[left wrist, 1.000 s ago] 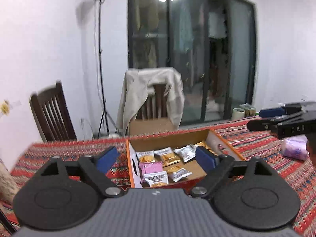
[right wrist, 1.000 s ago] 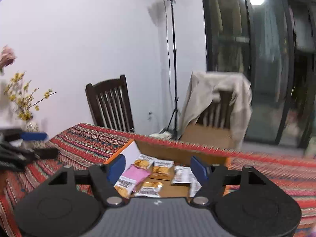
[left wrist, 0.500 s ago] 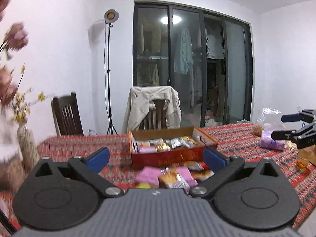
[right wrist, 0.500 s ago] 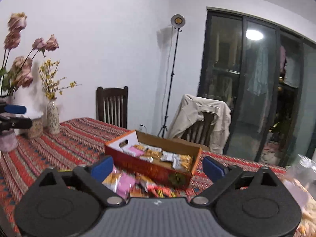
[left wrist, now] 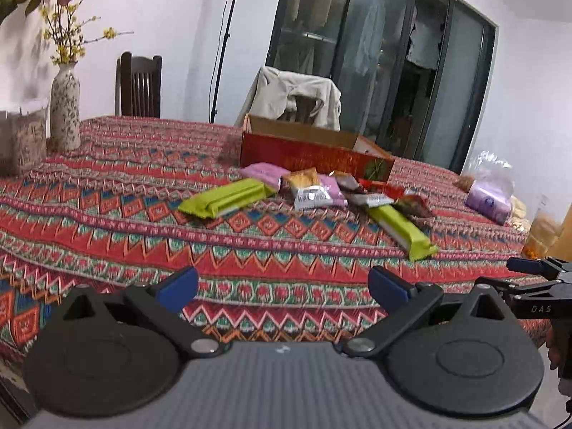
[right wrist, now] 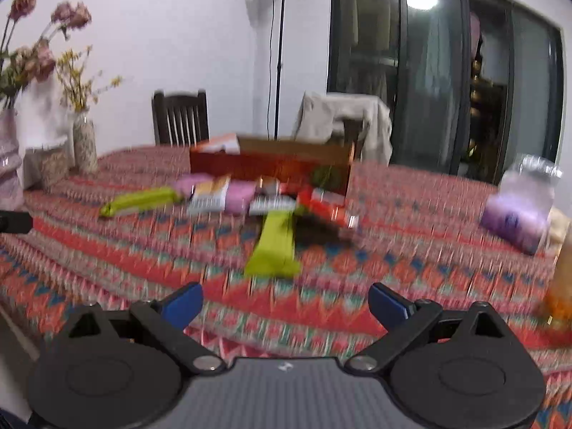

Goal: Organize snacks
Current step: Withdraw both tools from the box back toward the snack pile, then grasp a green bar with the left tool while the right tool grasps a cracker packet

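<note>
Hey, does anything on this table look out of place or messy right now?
Yes. Loose snack packets lie scattered on the patterned tablecloth in front of the red cardboard box rather than inside it, and two green packs lie askew at different angles.

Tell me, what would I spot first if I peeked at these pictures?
Probably the bright zigzag tablecloth covering the whole table. Next, the snack packets scattered in the middle, especially two lime-green packs, just in front of a red cardboard box. At the far left stands a vase of yellow flowers.
</note>
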{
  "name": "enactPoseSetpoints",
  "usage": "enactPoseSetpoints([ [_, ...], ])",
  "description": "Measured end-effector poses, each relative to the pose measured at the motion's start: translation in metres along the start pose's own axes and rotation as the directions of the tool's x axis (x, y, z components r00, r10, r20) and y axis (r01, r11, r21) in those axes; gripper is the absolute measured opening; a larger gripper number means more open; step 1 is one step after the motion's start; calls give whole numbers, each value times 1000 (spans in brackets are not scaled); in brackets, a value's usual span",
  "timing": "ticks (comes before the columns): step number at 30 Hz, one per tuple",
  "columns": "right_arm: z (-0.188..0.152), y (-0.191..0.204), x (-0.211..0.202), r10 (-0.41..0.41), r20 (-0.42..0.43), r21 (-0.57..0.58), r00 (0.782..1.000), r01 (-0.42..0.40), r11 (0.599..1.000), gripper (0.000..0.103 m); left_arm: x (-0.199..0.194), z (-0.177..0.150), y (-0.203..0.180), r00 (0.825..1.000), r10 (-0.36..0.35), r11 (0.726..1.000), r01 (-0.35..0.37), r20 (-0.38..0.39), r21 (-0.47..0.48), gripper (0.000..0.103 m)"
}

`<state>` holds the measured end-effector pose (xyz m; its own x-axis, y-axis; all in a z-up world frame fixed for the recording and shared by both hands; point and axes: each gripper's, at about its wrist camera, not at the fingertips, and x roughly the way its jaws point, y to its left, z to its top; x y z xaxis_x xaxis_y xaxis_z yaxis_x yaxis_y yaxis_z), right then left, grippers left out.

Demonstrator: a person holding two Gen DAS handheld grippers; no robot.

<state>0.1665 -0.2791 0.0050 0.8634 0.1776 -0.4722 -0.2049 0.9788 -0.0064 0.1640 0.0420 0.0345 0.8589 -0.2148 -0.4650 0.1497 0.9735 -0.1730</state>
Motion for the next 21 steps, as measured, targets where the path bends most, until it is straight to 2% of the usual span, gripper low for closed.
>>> enactPoseSetpoints([
  [3,-12,0,3,-17,-23,5,1000,17,1000,99,3,-1,1,1000,-9,1000,9,-2,-8,103],
  [9,-11,-9,8,-22,-24,27,999,23,999,99,13,3,-4,1000,-4,1000,4,-9,2,103],
  [16,-3,-18,25,-42,-40,42,998,43,998,99,37,9,4,999,-2,1000,1,-43,-13,103],
  [21,9,-18,41,-24,-35,48,999,26,998,99,59,28,12,999,13,1000,-12,-29,19,103],
])
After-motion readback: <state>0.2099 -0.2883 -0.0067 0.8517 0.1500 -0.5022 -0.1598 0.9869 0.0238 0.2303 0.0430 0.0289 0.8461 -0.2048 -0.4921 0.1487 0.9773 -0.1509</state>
